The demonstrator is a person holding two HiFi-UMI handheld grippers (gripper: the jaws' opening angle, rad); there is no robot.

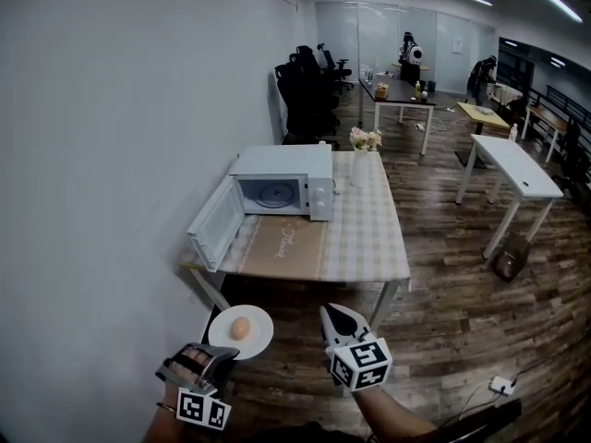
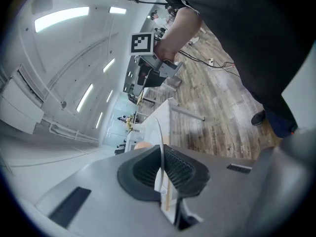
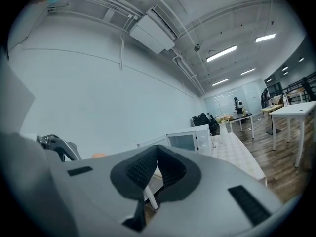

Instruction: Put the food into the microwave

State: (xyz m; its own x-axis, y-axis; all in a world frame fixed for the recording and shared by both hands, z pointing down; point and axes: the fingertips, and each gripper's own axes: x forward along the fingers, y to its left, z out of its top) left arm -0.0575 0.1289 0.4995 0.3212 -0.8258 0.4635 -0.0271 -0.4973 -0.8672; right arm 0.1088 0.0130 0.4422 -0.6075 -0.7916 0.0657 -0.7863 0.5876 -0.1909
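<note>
My left gripper [image 1: 220,352] pinches the plate [image 1: 259,341] rim, the food [image 1: 240,328] lying on it. My right gripper [image 1: 338,317] is closed and empty. Bare floor [image 1: 297,363] lies before the table [image 1: 369,243] edge and the microwave [image 1: 286,181], whose door [image 1: 215,232] hangs wide.

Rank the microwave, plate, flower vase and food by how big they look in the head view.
1. microwave, clearly largest
2. plate, then flower vase: close, and the plate sits much nearer the camera, so unsure
3. food, smallest

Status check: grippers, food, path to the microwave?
Left gripper shut on plate, food on it. Right gripper shut, empty. Microwave door open; nothing blocking.
</note>
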